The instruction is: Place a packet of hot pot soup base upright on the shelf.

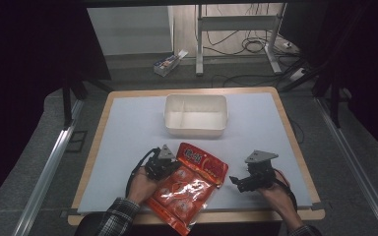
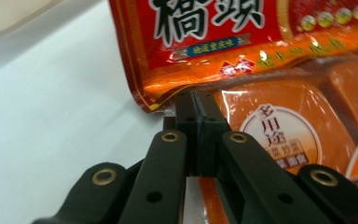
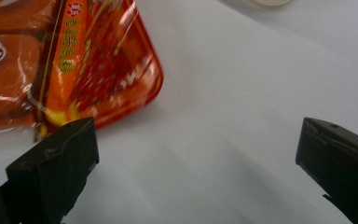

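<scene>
Two claws work over the table. Left claw is clenched on the red snack bag's side edge, apparently to lift or steady it. Right claw is released, jaws wide apart, hovering just beside the bag's corner. The bag lies at the table's near edge, well apart from the white tray.

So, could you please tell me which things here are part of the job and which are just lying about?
In the job:
- red packet
- left gripper, shut on its edge
- right gripper, open beside it
- white tray, probably

Lying about:
- small box on the floor
- cables
</scene>
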The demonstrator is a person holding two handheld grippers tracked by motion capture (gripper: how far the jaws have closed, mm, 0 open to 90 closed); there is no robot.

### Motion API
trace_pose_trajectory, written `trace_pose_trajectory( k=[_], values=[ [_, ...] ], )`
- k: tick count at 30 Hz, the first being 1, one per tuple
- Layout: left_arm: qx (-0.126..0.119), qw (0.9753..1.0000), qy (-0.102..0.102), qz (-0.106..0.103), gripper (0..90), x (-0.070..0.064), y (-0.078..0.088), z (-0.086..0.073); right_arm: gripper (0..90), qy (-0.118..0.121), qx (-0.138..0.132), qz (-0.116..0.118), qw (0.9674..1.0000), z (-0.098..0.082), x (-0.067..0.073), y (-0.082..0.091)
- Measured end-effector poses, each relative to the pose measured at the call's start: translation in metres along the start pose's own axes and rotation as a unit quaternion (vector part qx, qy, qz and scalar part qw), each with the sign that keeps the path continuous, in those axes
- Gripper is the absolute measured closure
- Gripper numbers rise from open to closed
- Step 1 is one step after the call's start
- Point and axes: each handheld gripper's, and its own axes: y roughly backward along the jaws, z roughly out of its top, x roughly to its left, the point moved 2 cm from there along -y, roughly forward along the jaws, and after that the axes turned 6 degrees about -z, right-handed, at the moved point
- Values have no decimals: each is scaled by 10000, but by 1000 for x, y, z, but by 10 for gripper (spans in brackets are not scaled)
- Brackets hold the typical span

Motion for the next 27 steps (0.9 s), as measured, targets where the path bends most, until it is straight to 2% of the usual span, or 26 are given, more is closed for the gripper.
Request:
trace_pose_trajectory(
  k=[4,7,9,11,13,14,18,22,24,25,26,27],
  values=[
    [5,9999,-99,-33,900,-1,-6,6,0,0,-24,21,10000,0,-1,0],
    [-65,9999,-23,-82,900,2,-5,5,0,-42,-58,56,10000,0,-1,1],
    [-127,9999,43,-23,897,2,-3,5,0,-94,-81,86,9999,1,-1,1],
    [-183,9998,67,94,813,3,2,5,0,-137,-74,144,9998,1,0,1],
    [-243,9996,116,115,667,4,4,6,0,-153,-47,155,9998,1,1,0],
    [-313,9991,195,192,602,7,9,5,0,-159,-30,155,9997,1,1,0],
    [-307,9989,234,283,396,10,13,2,0,-145,1,185,9997,3,4,-1],
    [-289,9987,207,369,286,9,21,-3,0,-188,10,304,9994,7,8,-4],
    [-299,9985,134,446,248,5,29,-6,0,-385,127,512,9979,10,12,-8],
    [-291,9983,131,481,216,4,31,-7,0,-392,161,565,9975,11,12,-9],
    [-291,9983,131,481,179,4,31,-7,0,-392,161,565,9975,11,12,-9],
    [-304,9983,227,442,154,4,35,-11,5,-364,181,630,9972,13,15,-11]
  ],
)
